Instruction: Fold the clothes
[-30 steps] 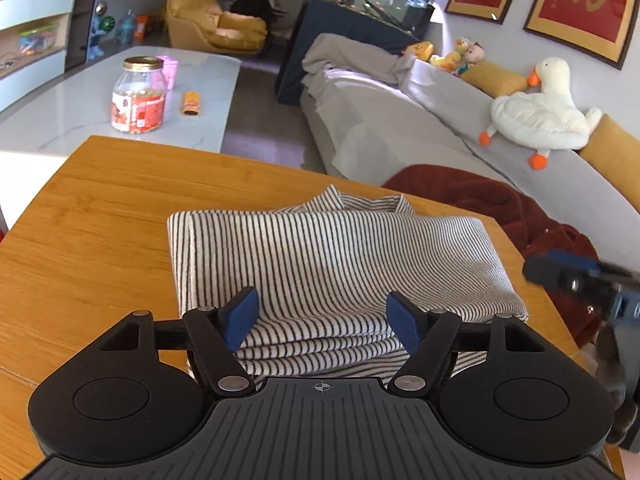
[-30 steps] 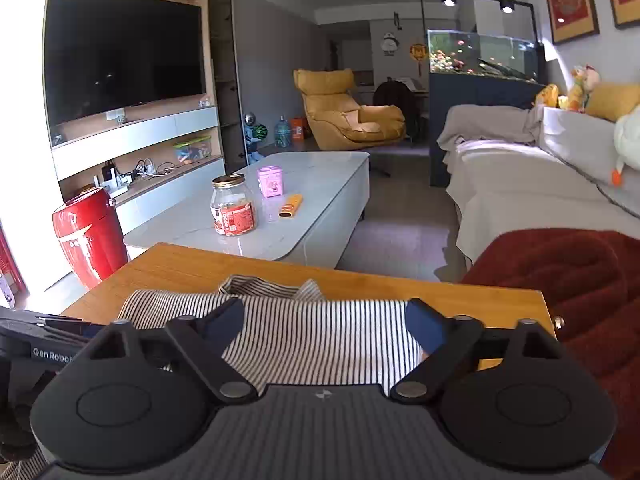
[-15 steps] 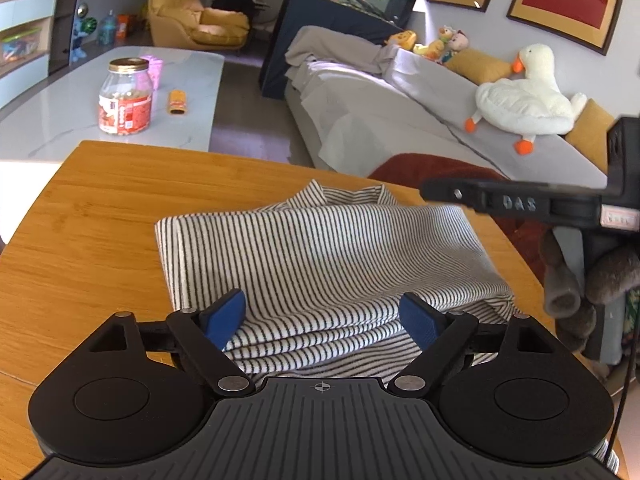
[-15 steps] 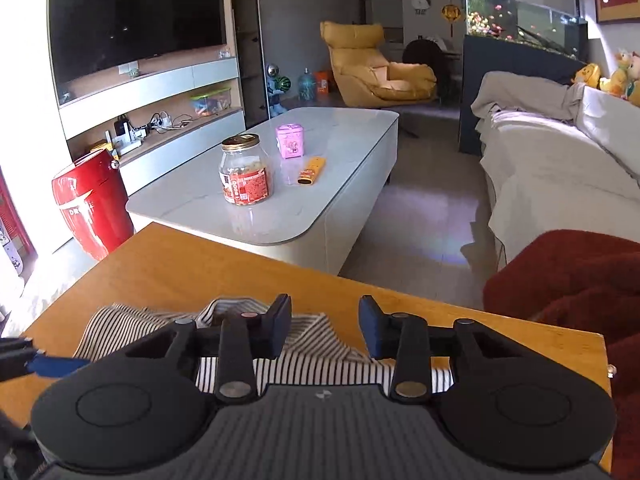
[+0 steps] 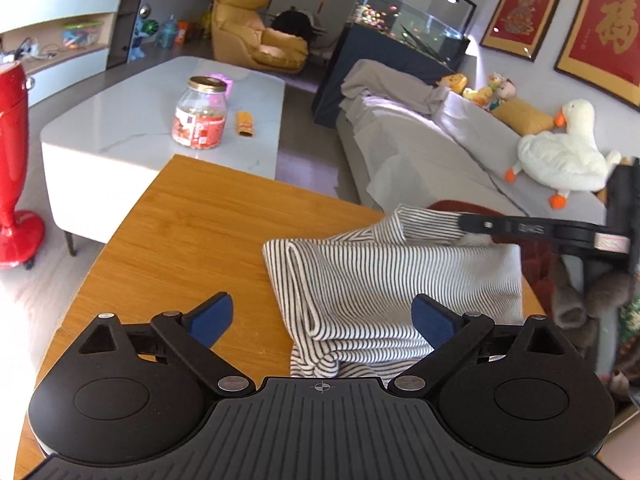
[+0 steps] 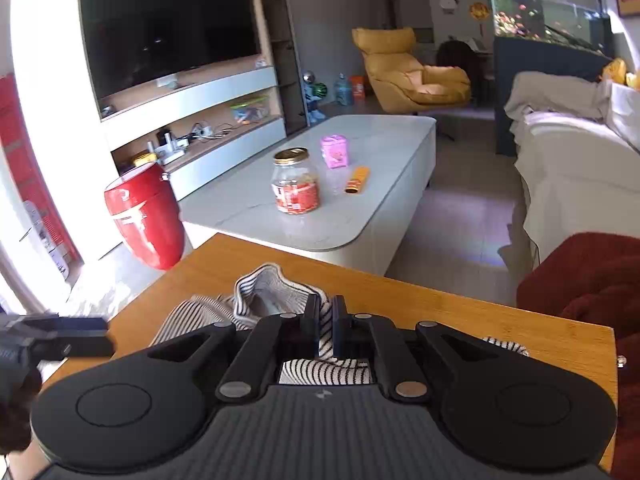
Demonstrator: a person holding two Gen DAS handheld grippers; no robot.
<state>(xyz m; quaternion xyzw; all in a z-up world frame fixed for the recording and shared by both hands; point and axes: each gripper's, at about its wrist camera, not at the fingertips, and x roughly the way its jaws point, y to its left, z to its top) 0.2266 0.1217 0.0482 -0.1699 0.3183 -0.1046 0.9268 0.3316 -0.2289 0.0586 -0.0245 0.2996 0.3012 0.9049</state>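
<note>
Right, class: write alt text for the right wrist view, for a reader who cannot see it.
The right gripper is shut on the striped garment near its collar, on a wooden table. Beyond stands a white coffee table bearing a jar.

The framed red picture (image 5: 614,28) on the wall above the sofa bears one large gold Chinese character, 福. The black arm of the right gripper (image 5: 520,229), seen from the left wrist, carries small pale letters that look like "DAS". The red label on the glass jar (image 6: 296,184) is too blurred to read
</note>
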